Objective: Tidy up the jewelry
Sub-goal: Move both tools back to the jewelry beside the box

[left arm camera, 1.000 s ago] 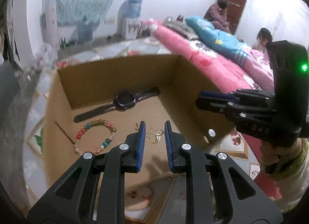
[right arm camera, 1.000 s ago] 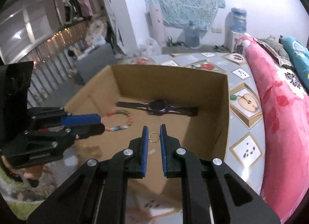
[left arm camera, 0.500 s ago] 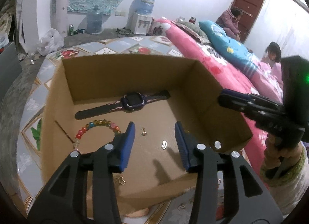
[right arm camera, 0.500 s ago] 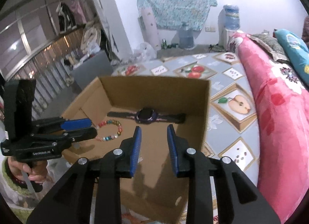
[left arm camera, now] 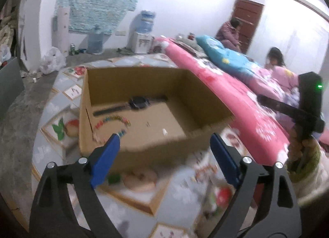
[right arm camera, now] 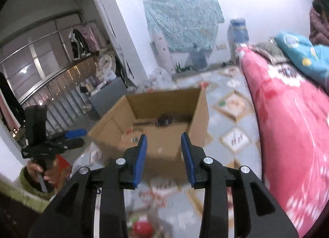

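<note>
An open cardboard box (left arm camera: 133, 81) stands on the patterned mat. Inside lie a black watch (left arm camera: 137, 102), a coloured bead bracelet (left arm camera: 115, 119) and small metal pieces (left arm camera: 147, 123). My left gripper (left arm camera: 164, 137) hangs in front of the box's near wall, its jaws opening wide with nothing between them. In the right wrist view the box (right arm camera: 164, 104) and the watch (right arm camera: 163, 121) sit beyond my right gripper (right arm camera: 163, 137). Its jaws are partly apart and opening, with nothing between the pads. Each gripper shows in the other's view: the right one (left arm camera: 287, 108) and the left one (right arm camera: 76, 137), both beside the box.
A pink quilted bed (left arm camera: 236, 98) runs along the right of the mat (left arm camera: 61, 94). Two people (left arm camera: 230, 32) sit at the far end of the bed. A water dispenser (left arm camera: 144, 32) and bottles stand by the back wall; a grey cabinet (right arm camera: 109, 98) sits beyond the box.
Both grippers have let go of the small gold pieces they held, which now lie in the box. Both have drawn back out of the box and opened, the left one far wider.
</note>
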`<action>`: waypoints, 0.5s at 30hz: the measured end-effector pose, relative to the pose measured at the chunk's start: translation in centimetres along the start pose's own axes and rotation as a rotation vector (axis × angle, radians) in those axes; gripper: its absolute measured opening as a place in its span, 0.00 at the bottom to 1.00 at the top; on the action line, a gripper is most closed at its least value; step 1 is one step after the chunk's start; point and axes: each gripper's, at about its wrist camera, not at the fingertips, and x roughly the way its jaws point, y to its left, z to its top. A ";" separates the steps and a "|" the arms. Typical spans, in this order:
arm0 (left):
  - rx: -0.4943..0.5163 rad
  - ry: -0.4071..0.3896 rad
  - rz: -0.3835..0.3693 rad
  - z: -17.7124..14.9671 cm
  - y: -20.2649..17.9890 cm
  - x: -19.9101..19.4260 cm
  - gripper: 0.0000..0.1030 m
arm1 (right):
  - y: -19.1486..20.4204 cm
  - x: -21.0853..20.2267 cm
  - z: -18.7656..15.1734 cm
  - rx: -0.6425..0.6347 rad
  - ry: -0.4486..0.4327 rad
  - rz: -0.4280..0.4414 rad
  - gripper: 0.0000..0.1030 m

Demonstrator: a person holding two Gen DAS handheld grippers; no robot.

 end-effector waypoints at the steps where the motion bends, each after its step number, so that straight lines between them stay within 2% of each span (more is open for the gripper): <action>1: 0.007 0.012 -0.009 -0.6 -0.2 -0.2 0.87 | -0.1 0.1 -0.8 0.014 0.023 -0.003 0.33; 4: 0.029 0.056 -0.011 -3.0 -1.0 0.3 0.89 | -0.5 1.3 -3.9 0.059 0.111 -0.013 0.33; 7: 0.035 0.146 0.045 -5.4 -1.2 2.9 0.89 | -0.1 3.5 -6.4 0.100 0.183 -0.005 0.33; 9: 0.039 0.202 0.084 -6.8 -1.0 4.7 0.89 | 1.0 5.3 -7.5 0.077 0.225 -0.004 0.33; 11: 0.030 0.265 0.137 -8.2 -0.5 6.5 0.89 | 2.8 6.7 -8.4 -0.018 0.259 -0.017 0.33; 15: 0.020 0.356 0.227 -10.0 0.6 8.6 0.89 | 7.1 9.9 -10.2 -0.328 0.323 -0.098 0.33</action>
